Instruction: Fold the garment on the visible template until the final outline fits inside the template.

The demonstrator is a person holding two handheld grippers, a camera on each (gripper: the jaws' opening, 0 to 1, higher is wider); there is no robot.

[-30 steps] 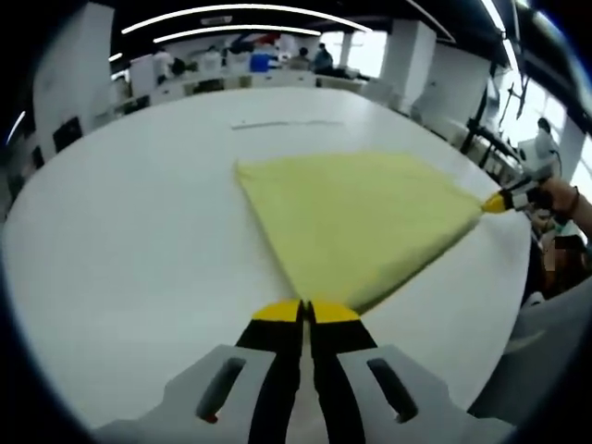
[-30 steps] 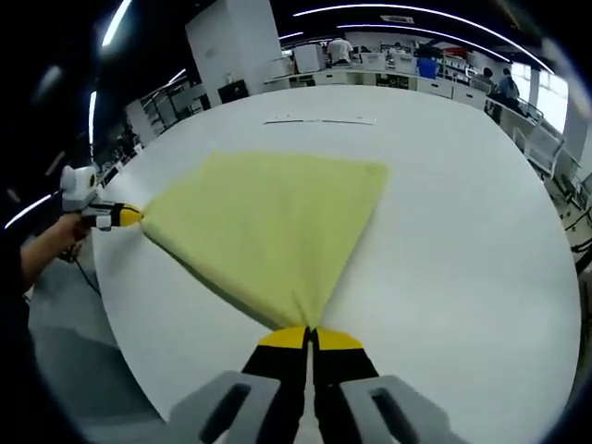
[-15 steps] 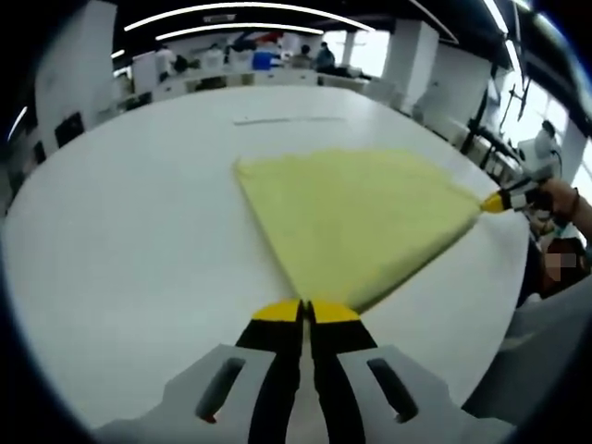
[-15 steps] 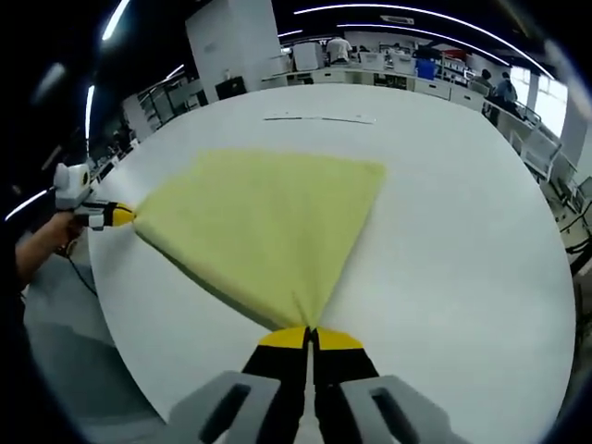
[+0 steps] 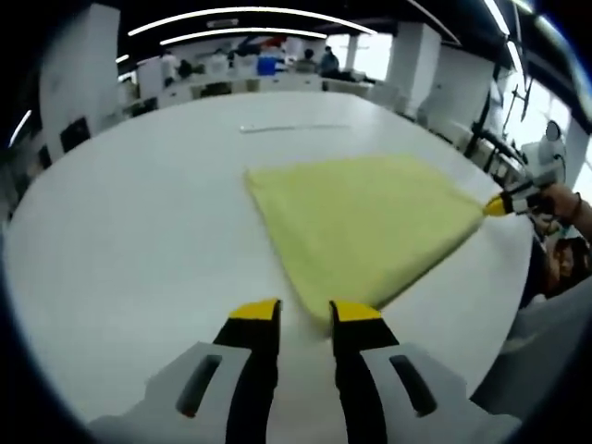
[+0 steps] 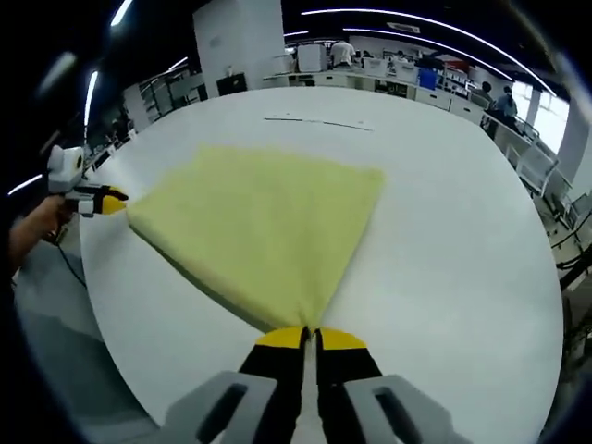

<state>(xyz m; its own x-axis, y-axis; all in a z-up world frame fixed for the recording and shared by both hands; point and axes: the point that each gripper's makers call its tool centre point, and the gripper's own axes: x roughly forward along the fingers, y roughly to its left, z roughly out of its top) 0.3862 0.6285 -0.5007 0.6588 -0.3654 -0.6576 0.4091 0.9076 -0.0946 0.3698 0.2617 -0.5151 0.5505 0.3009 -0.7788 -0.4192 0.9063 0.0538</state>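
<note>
- The pale yellow folded cloth garment (image 5: 365,227) lay flat on the round white counter (image 5: 139,213), its nearest corner just ahead of my left gripper (image 5: 305,313).
- My left gripper's fingers (image 5: 254,319) stood apart with a clear gap between them and held nothing; the garment corner sat just beyond the tips, slightly toward the right finger.
- My right gripper (image 6: 308,337) had its fingers pressed together on the garment's other near corner, the fabric drawn to a point between them.
- In the right gripper view, my left gripper (image 6: 104,202) sat at the garment's far-left corner, near the counter's edge.
- A thin dark line (image 6: 319,121) ran across the far side of the counter; I could not tell whether it belonged to the template.
- Risk, as I judged it: with one corner free and the other pinched, any pull from my right side could drag or skew the garment, undoing the fold line.
- The left corner lay close to the counter's edge, so a careless drag could let it slip over.
</note>
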